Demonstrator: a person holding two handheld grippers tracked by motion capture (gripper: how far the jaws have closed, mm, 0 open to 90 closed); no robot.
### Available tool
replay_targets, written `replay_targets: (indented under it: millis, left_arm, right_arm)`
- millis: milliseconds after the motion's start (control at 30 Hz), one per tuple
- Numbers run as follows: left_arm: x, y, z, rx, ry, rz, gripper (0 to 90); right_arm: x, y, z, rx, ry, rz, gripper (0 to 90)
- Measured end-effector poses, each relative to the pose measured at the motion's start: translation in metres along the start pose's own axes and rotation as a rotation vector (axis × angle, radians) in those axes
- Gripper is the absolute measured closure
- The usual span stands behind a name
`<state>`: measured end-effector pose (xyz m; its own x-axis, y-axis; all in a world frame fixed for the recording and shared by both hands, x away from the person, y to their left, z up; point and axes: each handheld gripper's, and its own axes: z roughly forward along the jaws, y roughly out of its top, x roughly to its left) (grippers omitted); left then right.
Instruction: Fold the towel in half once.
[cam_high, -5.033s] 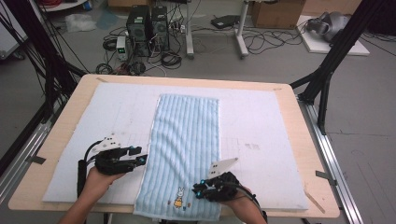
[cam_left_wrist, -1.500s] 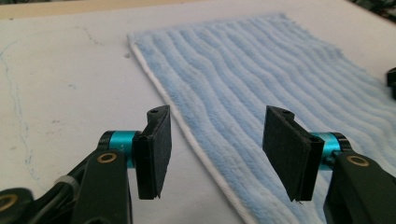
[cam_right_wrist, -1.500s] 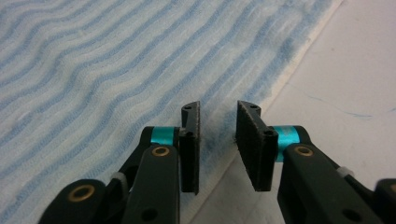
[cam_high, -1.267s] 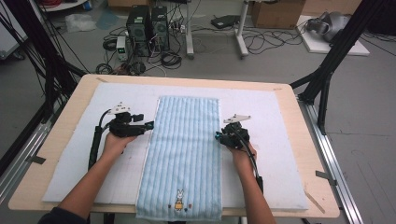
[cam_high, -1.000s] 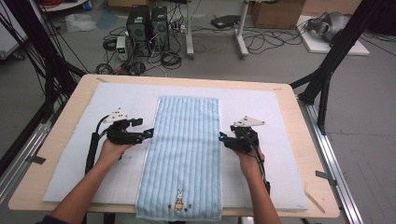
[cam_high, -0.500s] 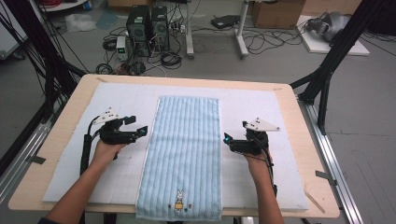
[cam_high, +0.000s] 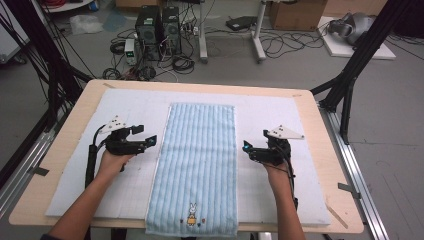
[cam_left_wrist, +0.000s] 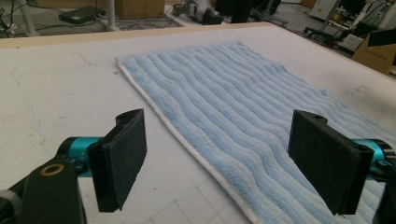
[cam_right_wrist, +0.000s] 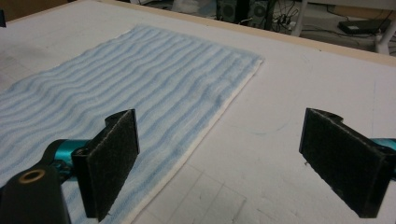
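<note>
Both hands have pulled away from the blue striped towel (cam_high: 197, 165), so the left gripper (cam_high: 151, 141) and right gripper (cam_high: 246, 148) sit beside it, jaws open wide and empty, the right one's having just opened.

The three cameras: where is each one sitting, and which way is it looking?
High view: above the person's side, looking forward and down at the table, blue towel, both forearms, left gripper and right gripper.
Left gripper view: rides the left gripper, looking between its open black jaws at the towel's edge.
Right gripper view: rides the right gripper, jaws just opened, nothing between them.
Shared: both gripper views see the striped towel on the white mat.
</note>
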<state>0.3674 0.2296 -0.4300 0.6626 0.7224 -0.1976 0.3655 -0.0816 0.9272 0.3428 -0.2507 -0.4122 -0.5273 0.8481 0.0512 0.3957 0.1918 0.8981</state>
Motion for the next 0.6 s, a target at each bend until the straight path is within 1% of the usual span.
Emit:
replay_targets:
  millis: [33, 100, 133, 200, 233, 300, 367, 433, 500, 533, 600]
  left_arm:
    - [0.0, 0.0, 0.0, 0.0, 0.006, 0.001, 20.3]
    - [0.001, 0.0, 0.0, 0.002, 0.007, -0.003, 21.2]
    - [0.001, -0.001, 0.001, 0.002, 0.01, -0.006, 21.2]
    - [0.003, -0.001, 0.002, 0.008, 0.019, -0.014, 21.3]
    - [0.003, -0.002, 0.003, 0.012, 0.022, -0.023, 21.3]
    - [0.005, -0.002, 0.005, 0.025, 0.03, -0.02, 21.8]
    - [0.007, -0.001, 0.007, 0.032, 0.037, -0.034, 24.1]
    - [0.009, 0.001, 0.011, 0.034, 0.04, -0.054, 24.2]
    - [0.011, 0.004, 0.014, 0.024, 0.054, -0.068, 24.4]
    - [0.012, 0.005, 0.016, 0.028, 0.059, -0.079, 24.4]
    - [0.015, 0.008, 0.021, 0.053, 0.072, -0.085, 23.7]
  right_arm:
    - [0.0, 0.0, 0.0, 0.0, 0.001, 0.001, 11.4]
    - [-0.001, 0.0, 0.0, -0.002, -0.021, 0.001, 11.3]
    - [-0.002, 0.0, 0.0, -0.004, -0.031, 0.008, 11.3]
    - [-0.003, -0.001, 0.0, 0.0, -0.034, 0.027, 11.4]
    - [-0.004, -0.001, 0.0, 0.007, -0.034, 0.029, 11.3]
    - [-0.004, -0.002, 0.0, 0.015, -0.034, 0.035, 11.3]
    - [-0.005, -0.002, 0.001, 0.019, -0.029, 0.036, 11.3]
    - [-0.004, -0.002, 0.002, 0.03, -0.026, 0.028, 11.3]
    - [-0.004, -0.002, 0.002, 0.033, -0.022, 0.031, 11.3]
    - [-0.004, -0.002, 0.002, 0.033, -0.02, 0.032, 11.3]
    - [-0.004, -0.003, 0.002, 0.033, -0.017, 0.034, 11.3]
